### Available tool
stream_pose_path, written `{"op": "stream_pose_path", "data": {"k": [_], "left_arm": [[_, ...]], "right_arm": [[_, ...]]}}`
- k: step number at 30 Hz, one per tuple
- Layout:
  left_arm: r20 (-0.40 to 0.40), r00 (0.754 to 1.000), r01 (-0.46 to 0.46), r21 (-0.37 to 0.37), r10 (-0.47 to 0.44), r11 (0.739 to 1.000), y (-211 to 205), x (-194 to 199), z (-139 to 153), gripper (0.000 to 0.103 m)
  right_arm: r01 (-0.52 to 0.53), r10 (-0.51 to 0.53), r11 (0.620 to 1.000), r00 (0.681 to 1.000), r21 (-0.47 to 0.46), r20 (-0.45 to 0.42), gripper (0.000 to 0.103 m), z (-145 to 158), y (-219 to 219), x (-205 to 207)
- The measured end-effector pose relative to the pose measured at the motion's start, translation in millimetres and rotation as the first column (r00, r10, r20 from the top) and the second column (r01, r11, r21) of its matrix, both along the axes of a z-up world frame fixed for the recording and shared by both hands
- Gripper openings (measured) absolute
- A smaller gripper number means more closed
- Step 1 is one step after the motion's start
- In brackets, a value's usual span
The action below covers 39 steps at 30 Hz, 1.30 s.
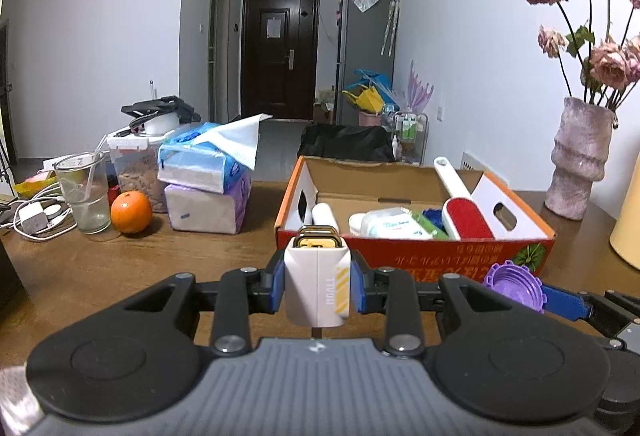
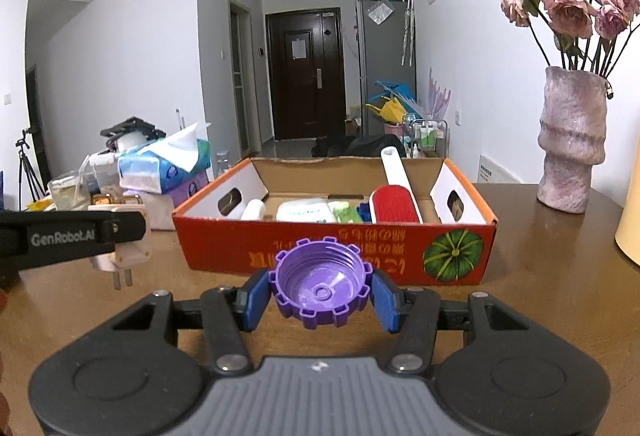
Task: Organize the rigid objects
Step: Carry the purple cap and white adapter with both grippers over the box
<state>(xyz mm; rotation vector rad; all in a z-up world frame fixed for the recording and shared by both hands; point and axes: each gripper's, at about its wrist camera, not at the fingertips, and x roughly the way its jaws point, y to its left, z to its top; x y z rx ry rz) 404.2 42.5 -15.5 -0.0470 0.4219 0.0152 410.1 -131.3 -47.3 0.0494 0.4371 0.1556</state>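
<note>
Adapter: a smooth white plastic charger block [image 1: 317,286] with a yellow striped panel and brass-coloured rims at its far end, pinched between the blue pads of the left tool [image 1: 318,286], held above the table just in front of the box; the right wrist view shows its two metal prongs pointing down.
Cap: a purple ribbed plastic screw cap [image 2: 320,284] with square teeth round its rim, open side facing the camera, clamped between the blue pads of the right tool [image 2: 320,290], also just before the box.
Box: a shallow orange cardboard box [image 2: 336,250] with printed characters and a green pumpkin picture on its front wall, white end flaps with cut-out handles.
Contents: a lint brush [image 2: 394,202] with a red fuzzy pad and white handle leaning on the far wall, a wipes pack, a white cylinder, green and blue items.
Table: dark, glossy brown wood [image 2: 540,276].
Around: stacked tissue packs [image 1: 208,192], an orange [image 1: 131,212] and a glass [image 1: 84,196] to the left; a textured pink vase [image 2: 570,140] of dried roses to the right.
Room: white walls, a dark door [image 1: 280,52] down the corridor.
</note>
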Motion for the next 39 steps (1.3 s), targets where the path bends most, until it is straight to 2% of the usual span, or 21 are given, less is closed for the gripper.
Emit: {"op": "stream_pose_path", "data": {"k": [14,39], "left_arm": [[0.037,0.999,0.015,-0.035,-0.014,0.999,-23,35,12,0.033],[0.057,0.997,0.045,-0.050,-0.042,0.998,-47,110,15,0.033]], "right_arm": [[-0.011,0.011,1.000,0.998,0.004,0.059,0.053,19,-13,24],[0.013,-0.011,1.000,0.995,-0.013,0.096,0.053,22,-33,96]]}}
